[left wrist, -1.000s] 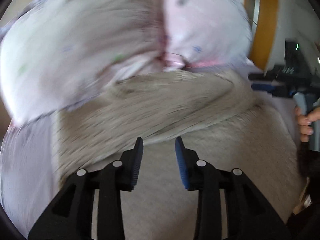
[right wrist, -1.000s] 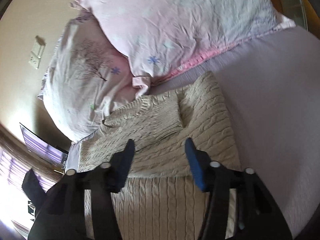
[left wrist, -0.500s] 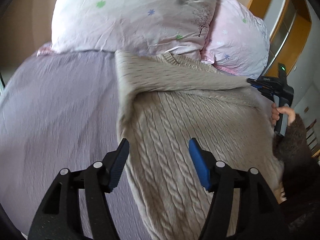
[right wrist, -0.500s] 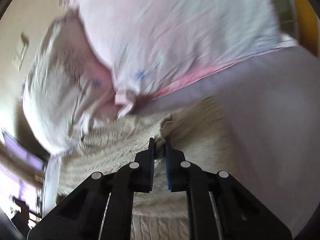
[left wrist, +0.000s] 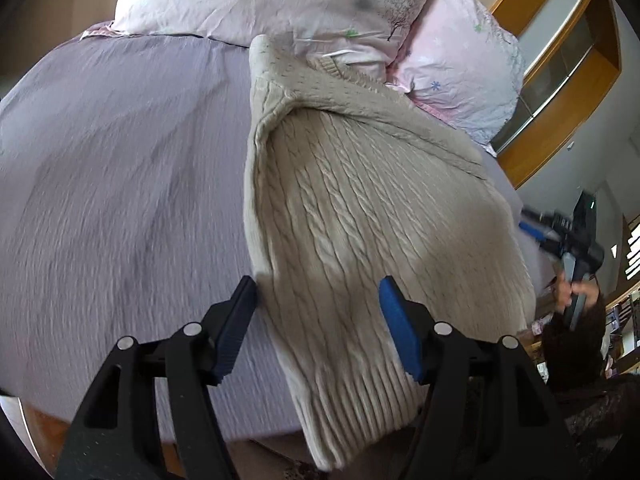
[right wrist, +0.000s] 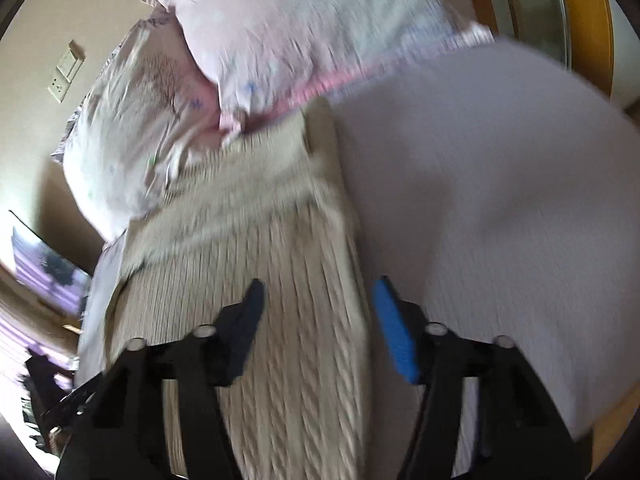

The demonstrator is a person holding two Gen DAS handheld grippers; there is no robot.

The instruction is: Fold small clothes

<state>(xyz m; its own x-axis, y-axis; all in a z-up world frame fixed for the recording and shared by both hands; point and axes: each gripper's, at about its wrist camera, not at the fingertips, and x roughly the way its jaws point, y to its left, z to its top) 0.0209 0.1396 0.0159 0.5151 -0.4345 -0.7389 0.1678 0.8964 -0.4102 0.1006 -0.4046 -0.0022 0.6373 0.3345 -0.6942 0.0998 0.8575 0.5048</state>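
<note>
Sweater, beige cable-knit, sleeve folded across, lies on lilac bedsheet; my left gripper and right gripper hover above it, fingers spread, empty

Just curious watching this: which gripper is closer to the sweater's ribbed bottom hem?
Left. The left gripper hovers open just above the ribbed hem; the right gripper sits open over the sweater's other side edge.

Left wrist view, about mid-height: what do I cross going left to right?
Lilac bedsheet → beige cable-knit sweater, lying flat with a sleeve folded across its top → strip of sheet at the bed edge → right tool, blurred, held in the person's hand.
</note>
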